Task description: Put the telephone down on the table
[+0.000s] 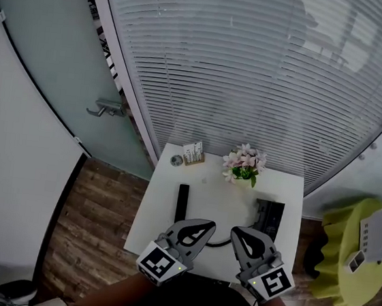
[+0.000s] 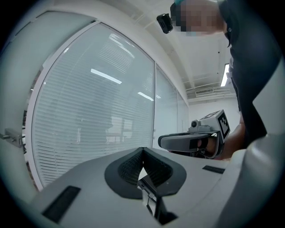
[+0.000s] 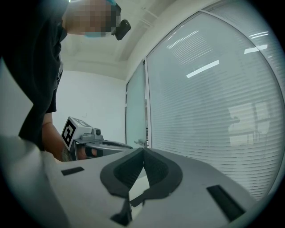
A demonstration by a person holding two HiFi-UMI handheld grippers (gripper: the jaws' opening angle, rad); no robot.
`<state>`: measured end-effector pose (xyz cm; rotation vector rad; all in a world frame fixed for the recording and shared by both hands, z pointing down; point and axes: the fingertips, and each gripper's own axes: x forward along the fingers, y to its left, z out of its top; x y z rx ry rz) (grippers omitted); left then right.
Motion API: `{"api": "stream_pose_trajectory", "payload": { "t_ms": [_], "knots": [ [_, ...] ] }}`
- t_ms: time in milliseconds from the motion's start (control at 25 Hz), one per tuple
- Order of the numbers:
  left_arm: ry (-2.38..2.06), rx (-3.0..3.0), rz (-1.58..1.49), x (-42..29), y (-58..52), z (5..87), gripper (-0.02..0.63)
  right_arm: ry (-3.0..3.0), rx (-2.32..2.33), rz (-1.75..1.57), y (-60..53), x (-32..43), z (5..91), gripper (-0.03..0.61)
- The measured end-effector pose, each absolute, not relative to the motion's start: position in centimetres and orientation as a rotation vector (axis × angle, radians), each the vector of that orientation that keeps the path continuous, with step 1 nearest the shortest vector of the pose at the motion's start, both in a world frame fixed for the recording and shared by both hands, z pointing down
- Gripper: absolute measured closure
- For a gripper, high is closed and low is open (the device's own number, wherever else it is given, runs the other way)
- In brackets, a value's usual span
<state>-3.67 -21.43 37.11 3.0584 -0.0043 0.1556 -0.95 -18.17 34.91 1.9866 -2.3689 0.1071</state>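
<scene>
The black telephone handset (image 1: pixel 182 203) lies flat on the small white table (image 1: pixel 162 228), left of the middle. Its base (image 1: pixel 268 218) sits at the table's right side, and a dark cord (image 1: pixel 219 242) runs between them near the front edge. My left gripper (image 1: pixel 210 224) hovers over the front edge, shut, with nothing between its pads. My right gripper (image 1: pixel 235 231) is beside it, also shut and holding nothing. In the left gripper view the jaws (image 2: pixel 143 149) meet at their tips, and the right gripper (image 2: pixel 191 141) shows beyond. The right gripper view shows shut jaws (image 3: pixel 143 149).
A pot of pink flowers (image 1: pixel 244 165), a small card holder (image 1: pixel 193 153) and a round object (image 1: pixel 176 159) stand at the table's far edge. Window blinds (image 1: pixel 255 74) rise behind it. A yellow-green seat (image 1: pixel 344 255) with a white device (image 1: pixel 380 236) is at the right. Wooden floor (image 1: pixel 94 220) lies left.
</scene>
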Motion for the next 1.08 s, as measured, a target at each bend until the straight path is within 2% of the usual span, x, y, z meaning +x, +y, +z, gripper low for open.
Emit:
{"api": "stream_pose_trajectory", "payload": {
  "t_ms": [1080],
  "knots": [
    [-0.008,3.085,0.198,-4.7,-20.3,36.7,0.604,-2.352,2.002,0.142,-17.1,-2.5,35.5,0.557]
  ]
}}
